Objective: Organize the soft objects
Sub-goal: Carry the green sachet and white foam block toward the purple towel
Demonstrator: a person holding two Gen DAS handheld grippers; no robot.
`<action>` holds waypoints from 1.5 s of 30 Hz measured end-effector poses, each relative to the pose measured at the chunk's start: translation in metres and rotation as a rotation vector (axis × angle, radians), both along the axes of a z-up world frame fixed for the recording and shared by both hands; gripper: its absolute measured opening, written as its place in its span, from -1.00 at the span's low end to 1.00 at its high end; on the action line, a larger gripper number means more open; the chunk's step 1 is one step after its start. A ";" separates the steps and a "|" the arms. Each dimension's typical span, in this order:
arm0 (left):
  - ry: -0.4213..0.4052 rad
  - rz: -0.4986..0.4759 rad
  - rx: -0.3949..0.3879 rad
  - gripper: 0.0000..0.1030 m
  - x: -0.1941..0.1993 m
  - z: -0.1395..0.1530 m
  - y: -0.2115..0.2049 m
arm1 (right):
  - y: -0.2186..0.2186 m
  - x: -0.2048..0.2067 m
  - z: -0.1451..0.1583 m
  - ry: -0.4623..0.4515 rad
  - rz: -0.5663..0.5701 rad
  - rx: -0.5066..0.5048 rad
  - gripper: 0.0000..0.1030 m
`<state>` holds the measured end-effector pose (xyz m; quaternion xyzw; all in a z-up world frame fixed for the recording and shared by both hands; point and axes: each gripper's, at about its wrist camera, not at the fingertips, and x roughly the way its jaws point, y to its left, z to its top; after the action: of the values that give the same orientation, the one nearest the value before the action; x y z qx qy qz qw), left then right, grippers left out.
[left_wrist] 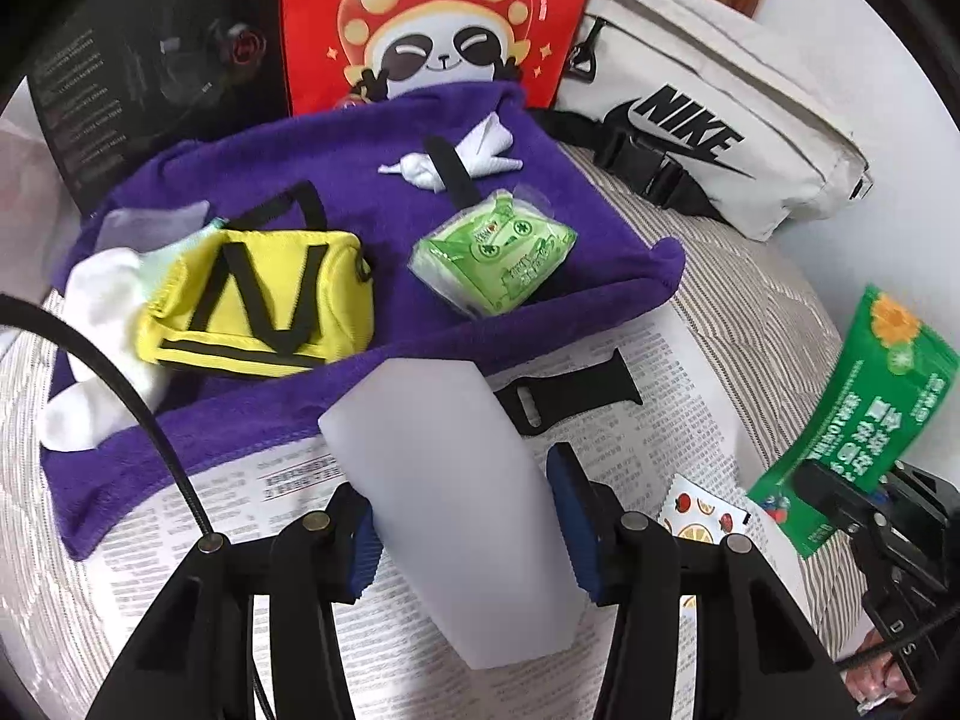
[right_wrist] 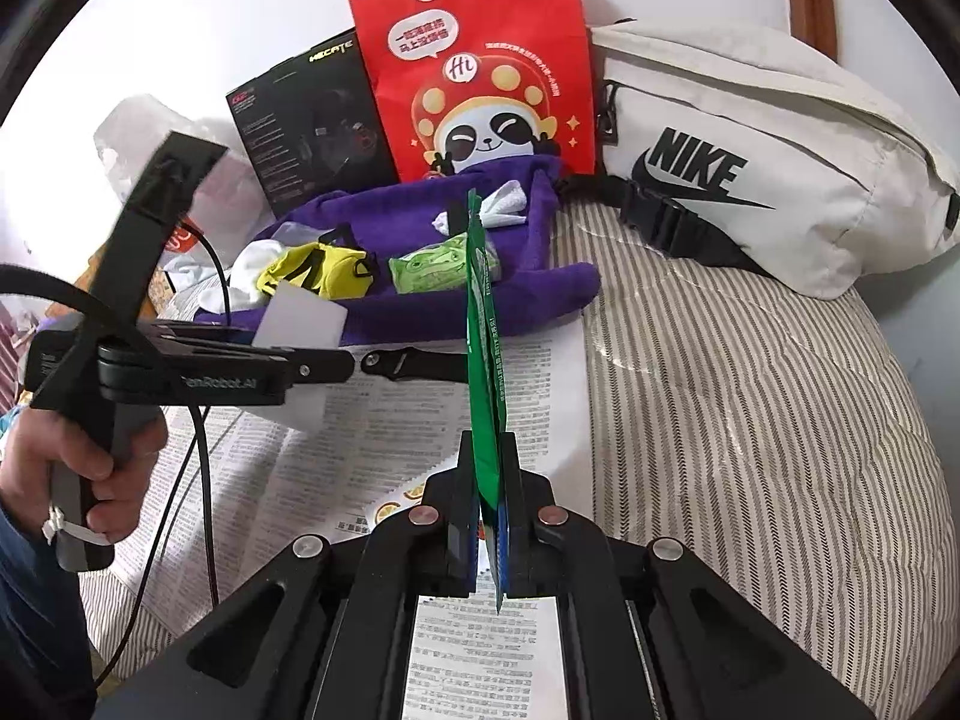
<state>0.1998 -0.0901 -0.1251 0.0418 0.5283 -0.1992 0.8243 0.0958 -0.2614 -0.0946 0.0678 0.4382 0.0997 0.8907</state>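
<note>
- Left gripper (left_wrist: pixel 465 531) stood part open around a white translucent block (left_wrist: pixel 450 480); left blue pad touched the block's side, right pad sat just beside it; whether both pads pressed could not be told.
- From the right wrist view, a hand (right_wrist: pixel 90 468) held the left gripper's handle, with the block (right_wrist: pixel 300 315) projecting past its fingers.
- Right gripper (right_wrist: pixel 489 516) was closed on a green packet (right_wrist: pixel 483 360), held edge-on and upright between the pads.
- In the left wrist view the packet (left_wrist: pixel 870 396) showed a flower print and white Chinese text, not legible.
- Purple towel (left_wrist: pixel 372 180) carried a yellow pouch (left_wrist: pixel 258 306) with black straps, a white sock (left_wrist: pixel 102 324) at its left, a green tissue pack (left_wrist: pixel 498 252) and a crumpled white tissue (left_wrist: pixel 480 150).
- Red paper bag (right_wrist: pixel 480 78) bore a panda figure, an "Hi" logo and "海底捞".
- White waist bag (right_wrist: pixel 768 156) read "NIKE" with a swoosh.
- Black box (right_wrist: pixel 300 126) read "HECATE".
- Left gripper's body read "enRobot.AI", start hidden.
- Printed sheet (left_wrist: pixel 630 372) lay under the grippers, a black watch strap (left_wrist: pixel 570 399) and a fruit-print sachet (left_wrist: pixel 702 510) on it.
- Striped bedding (right_wrist: pixel 720 390) was underneath; white wall behind.
</note>
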 end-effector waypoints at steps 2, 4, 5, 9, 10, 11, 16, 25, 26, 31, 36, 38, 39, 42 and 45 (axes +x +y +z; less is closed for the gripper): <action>-0.009 0.004 -0.007 -0.07 -0.003 0.005 0.005 | 0.003 0.001 -0.001 0.004 0.005 -0.001 -0.92; -0.023 0.010 -0.007 -0.07 -0.004 0.009 0.008 | 0.006 0.001 -0.001 0.009 0.007 -0.002 -0.92; -0.027 0.011 -0.007 -0.07 -0.005 0.010 0.011 | 0.007 0.001 -0.001 0.010 0.008 -0.003 -0.92; -0.039 0.020 -0.009 -0.07 -0.009 0.015 0.017 | 0.014 0.001 0.001 0.011 0.020 -0.015 -0.92; -0.042 0.020 -0.009 -0.07 -0.009 0.016 0.017 | 0.014 0.002 0.001 0.011 0.022 -0.016 -0.92; -0.046 0.021 -0.011 -0.07 -0.010 0.017 0.018 | 0.015 0.002 0.001 0.012 0.024 -0.017 -0.92; -0.062 0.029 -0.028 -0.07 -0.014 0.025 0.028 | 0.022 0.005 0.003 0.012 0.042 -0.016 -0.92; -0.097 0.076 -0.069 -0.07 -0.010 0.042 0.058 | 0.038 0.025 0.014 -0.006 0.078 -0.025 -0.92; -0.101 0.085 -0.075 -0.07 -0.009 0.044 0.063 | 0.040 0.028 0.015 -0.008 0.084 -0.021 -0.92; -0.126 0.113 -0.091 -0.07 -0.002 0.052 0.079 | 0.049 0.046 0.020 -0.014 0.108 -0.020 -0.92; -0.136 0.132 -0.113 -0.07 0.006 0.057 0.091 | 0.058 0.069 0.027 -0.028 0.134 -0.026 -0.92; -0.142 0.140 -0.118 -0.07 0.009 0.059 0.096 | 0.062 0.077 0.031 -0.034 0.136 -0.033 -0.92; -0.147 0.145 -0.119 -0.07 0.011 0.061 0.099 | 0.064 0.083 0.034 -0.039 0.141 -0.032 -0.92; -0.162 0.159 -0.121 -0.07 0.018 0.069 0.106 | 0.069 0.097 0.042 -0.050 0.153 -0.024 -0.92; -0.174 0.170 -0.117 -0.07 0.027 0.077 0.110 | 0.076 0.111 0.051 -0.072 0.162 -0.032 -0.92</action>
<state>0.2266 0.0197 -0.0482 -0.0342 0.4441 -0.1547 0.8819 0.2070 -0.1858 -0.0435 0.0143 0.4114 0.1667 0.8960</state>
